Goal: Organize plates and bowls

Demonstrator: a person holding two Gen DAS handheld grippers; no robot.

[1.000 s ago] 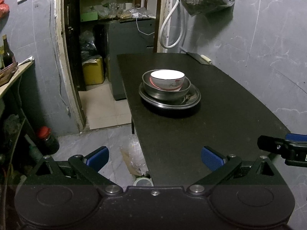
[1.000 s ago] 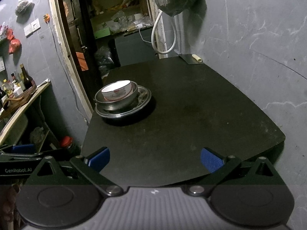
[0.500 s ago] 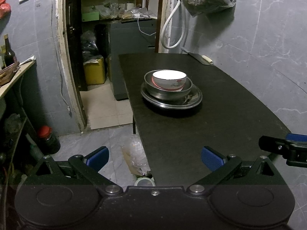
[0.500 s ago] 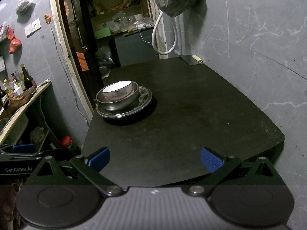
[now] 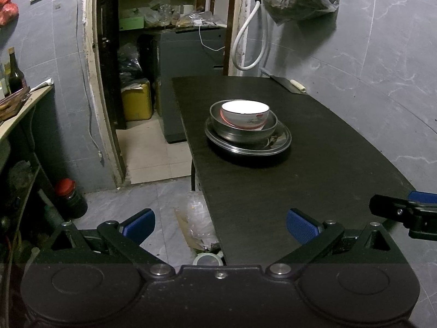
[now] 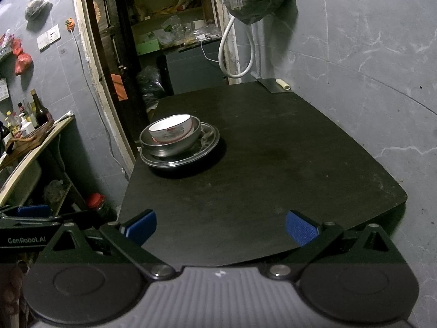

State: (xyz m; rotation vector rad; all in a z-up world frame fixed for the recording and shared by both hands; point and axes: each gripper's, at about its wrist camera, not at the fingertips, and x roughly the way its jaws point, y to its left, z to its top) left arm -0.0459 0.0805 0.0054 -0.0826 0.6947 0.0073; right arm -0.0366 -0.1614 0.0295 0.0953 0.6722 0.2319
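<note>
A matte black table (image 5: 314, 180) with a rounded near right corner carries a single nested stack towards its far left side: a white ceramic bowl (image 5: 245, 114) with a red band and a faint printed pattern sits inside a dull, brushed metal bowl (image 5: 240, 134), which rests on a wide, shiny metal plate (image 5: 281, 143) with a raised rim. From the right wrist view the same white bowl (image 6: 170, 131) sits off-centre, towards the plate's left edge. What lies on the plate's right side is hard to make out. The left gripper (image 5: 220, 222) is spread wide with nothing between its blue ribbed pads (image 5: 301, 225), held off the near left table edge, well apart from the stack. The right gripper (image 6: 221, 224) is likewise wide apart and empty over the near edge. Its tip is cut off at the right of the left view.
</note>
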